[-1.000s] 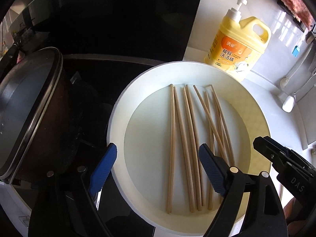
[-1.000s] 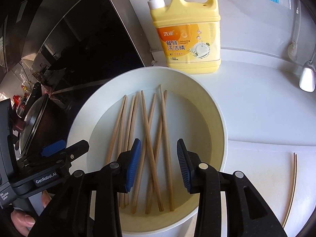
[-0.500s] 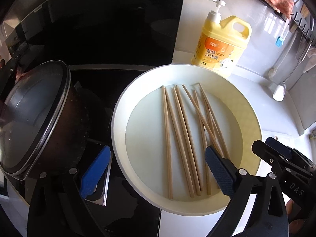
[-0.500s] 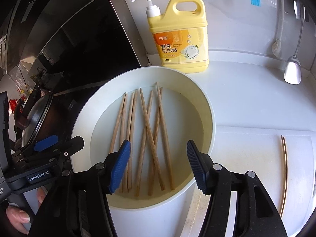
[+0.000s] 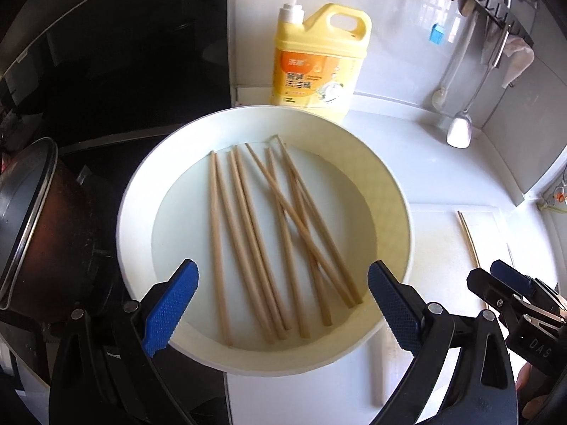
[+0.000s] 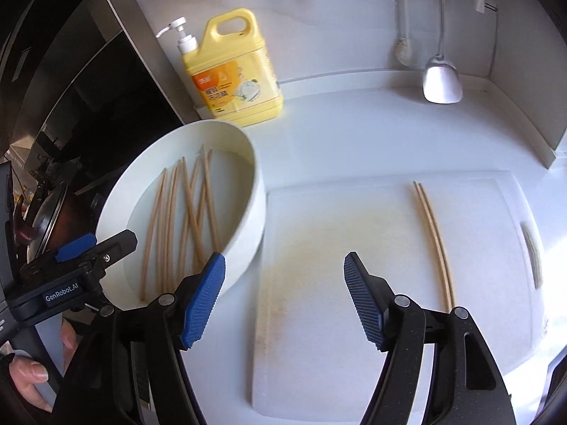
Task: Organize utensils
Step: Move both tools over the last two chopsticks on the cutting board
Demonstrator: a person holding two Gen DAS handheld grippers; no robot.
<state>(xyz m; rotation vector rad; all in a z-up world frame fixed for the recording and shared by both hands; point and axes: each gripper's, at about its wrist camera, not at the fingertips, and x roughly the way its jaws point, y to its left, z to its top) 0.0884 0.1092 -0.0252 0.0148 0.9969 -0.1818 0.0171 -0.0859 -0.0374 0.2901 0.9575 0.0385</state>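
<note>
Several wooden chopsticks [image 5: 269,233] lie loose and crossed in a round white bowl [image 5: 397,191]. The bowl [image 6: 248,226] and its chopsticks [image 6: 187,219] also show at the left of the right wrist view. Two more chopsticks [image 6: 434,241] lie side by side on a white cutting board [image 6: 336,318]. My left gripper [image 5: 280,306] is open and empty over the bowl's near rim. My right gripper [image 6: 285,299] is open and empty above the board, right of the bowl, apart from the pair.
A yellow dish-soap jug [image 5: 315,63] stands behind the bowl against the white wall. A lidded dark pot [image 5: 32,226] sits on the black stove to the left. A ladle [image 6: 441,78] and other utensils hang on the right wall.
Both grippers have pulled back and risen from the bowl. My right gripper has opened wider and swung right, over the cutting board. The chopsticks have not moved.
</note>
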